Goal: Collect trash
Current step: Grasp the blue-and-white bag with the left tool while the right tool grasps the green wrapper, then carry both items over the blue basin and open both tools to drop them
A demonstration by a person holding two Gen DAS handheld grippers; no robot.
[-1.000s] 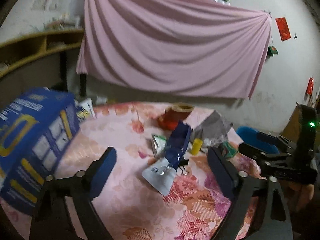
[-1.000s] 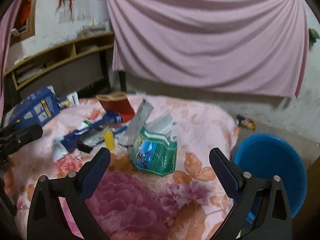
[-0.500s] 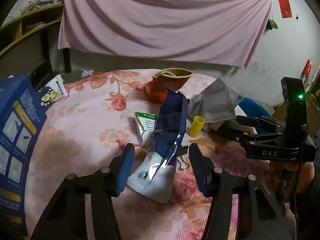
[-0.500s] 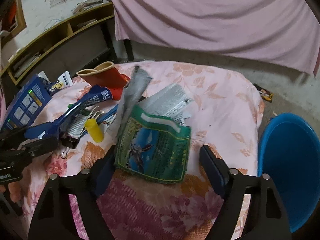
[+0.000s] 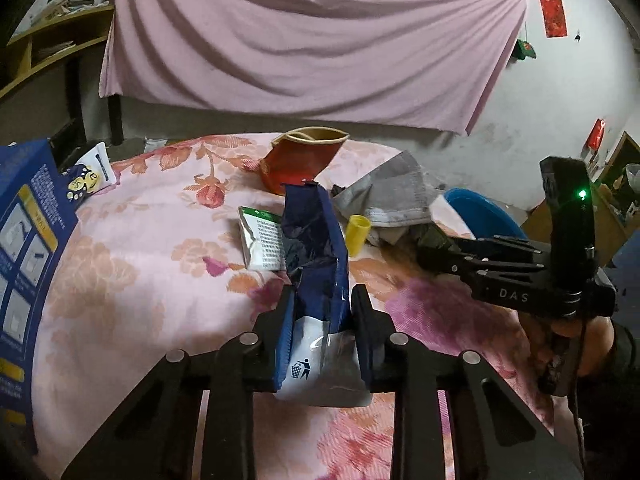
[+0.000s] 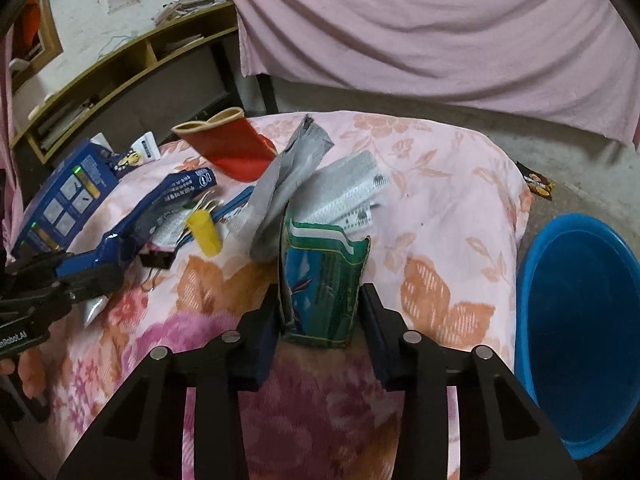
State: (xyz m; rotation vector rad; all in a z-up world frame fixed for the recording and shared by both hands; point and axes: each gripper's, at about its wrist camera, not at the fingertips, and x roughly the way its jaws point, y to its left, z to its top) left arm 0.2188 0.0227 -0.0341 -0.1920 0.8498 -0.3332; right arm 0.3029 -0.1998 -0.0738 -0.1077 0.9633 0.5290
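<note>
Trash lies on a round table with a pink floral cloth (image 5: 132, 280). My left gripper (image 5: 322, 312) is shut on the white end of a long dark blue wrapper (image 5: 314, 248); that wrapper also shows in the right wrist view (image 6: 160, 208). My right gripper (image 6: 320, 312) is shut on a green snack packet (image 6: 324, 276), which stands upright between the fingers. A blue basin (image 6: 580, 328) stands on the floor to the right of the table.
On the table lie a red and tan paper cup (image 5: 304, 160), a yellow cap (image 5: 356, 234), grey crumpled paper (image 5: 392, 196), a green-white sachet (image 5: 262, 240), a binder clip (image 6: 158, 260) and a blue box (image 5: 24, 264). A pink curtain hangs behind.
Both grippers moved forward and down and closed: the left onto the blue wrapper's white end, the right onto the green packet. Both stood open a second ago.
</note>
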